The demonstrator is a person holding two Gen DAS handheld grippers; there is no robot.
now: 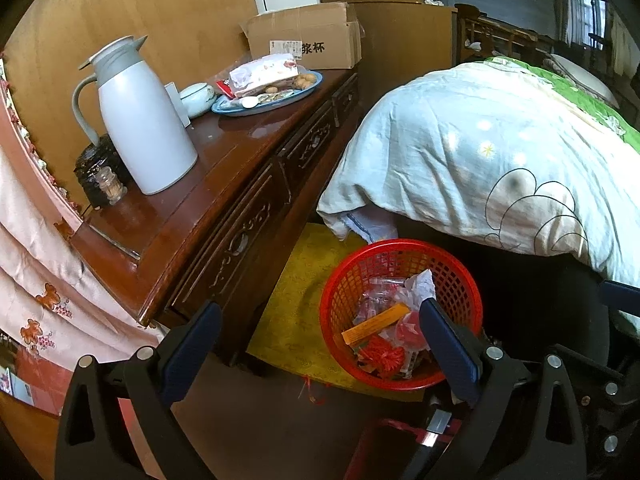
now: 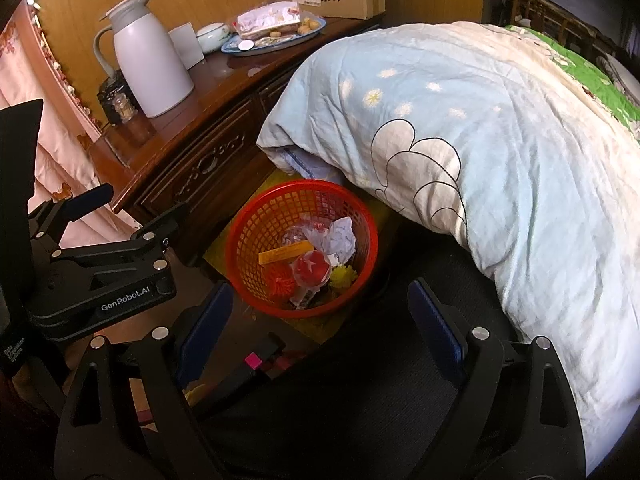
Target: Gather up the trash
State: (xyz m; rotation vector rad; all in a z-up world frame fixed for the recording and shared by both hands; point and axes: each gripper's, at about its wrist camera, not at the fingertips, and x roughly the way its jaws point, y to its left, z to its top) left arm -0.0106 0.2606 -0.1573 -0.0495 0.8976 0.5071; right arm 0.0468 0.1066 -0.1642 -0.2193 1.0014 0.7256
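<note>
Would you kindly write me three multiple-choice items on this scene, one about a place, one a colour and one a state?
1. Where does the trash basket stand?
A. On the floor between desk and bed
B. On the desk
C. On the bed

2. What colour is the basket?
A. Blue
B. Red
C. White

3. How are both grippers?
A. Both open and holding nothing
B. Both shut on trash
C. One holding the jug

Answers:
1 A: the basket sits low between the desk and the quilt.
2 B: its mesh is red.
3 A: the left gripper and right gripper have jaws spread, nothing between.
</note>
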